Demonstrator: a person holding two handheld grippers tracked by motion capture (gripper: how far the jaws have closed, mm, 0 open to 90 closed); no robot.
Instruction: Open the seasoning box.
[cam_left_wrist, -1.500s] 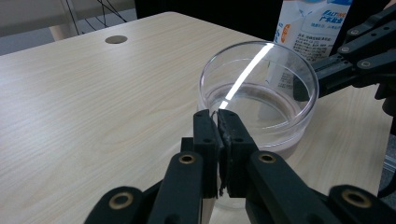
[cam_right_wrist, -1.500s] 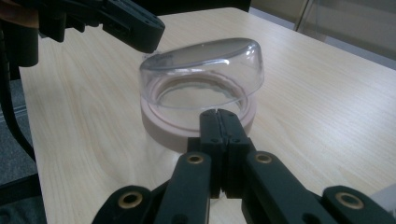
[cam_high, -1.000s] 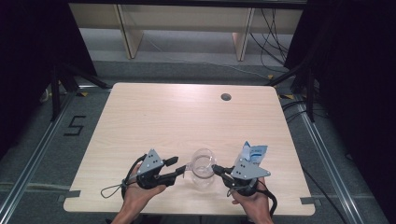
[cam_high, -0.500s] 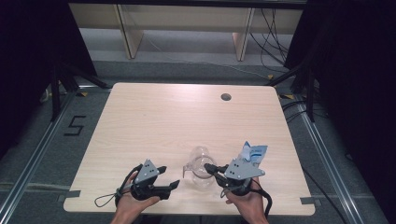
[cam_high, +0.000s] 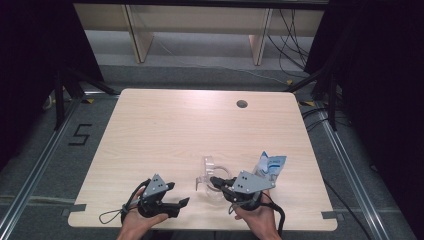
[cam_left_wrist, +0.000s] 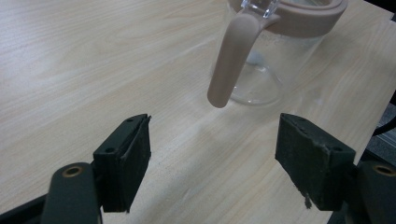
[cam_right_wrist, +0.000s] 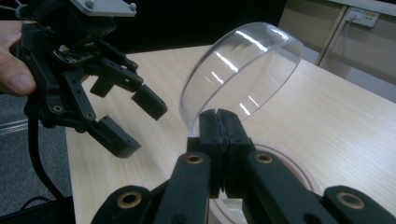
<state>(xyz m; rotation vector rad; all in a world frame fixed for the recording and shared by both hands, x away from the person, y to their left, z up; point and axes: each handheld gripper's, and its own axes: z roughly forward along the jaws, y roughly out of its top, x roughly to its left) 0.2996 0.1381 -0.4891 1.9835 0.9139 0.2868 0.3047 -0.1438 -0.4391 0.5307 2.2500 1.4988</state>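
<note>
High view: one jug (cam_high: 212, 176) stands at the worktop's (cam_high: 165, 135) near edge, at 2 o'clock from the left tool (cam_high: 177, 195); the right tool (cam_high: 216, 181) touches it.

Left gripper view: the jaws are released, the handle (cam_left_wrist: 233, 58) hangs down at 12 o'clock.

Right gripper view: the right tool (cam_right_wrist: 219, 122) is clenched on the clear lid (cam_right_wrist: 238, 74). One pouch (cam_high: 270, 167), two tools.

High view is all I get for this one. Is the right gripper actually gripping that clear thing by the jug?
Observer: Yes. The right gripper is shut on the edge of the clear lid, which stands tipped up.
Operator: And the left one?
Observer: The left gripper is open, pointed at the handle of the jug, not touching it.
Operator: Handle colour?
Observer: Dull pink, like the rim.
</note>
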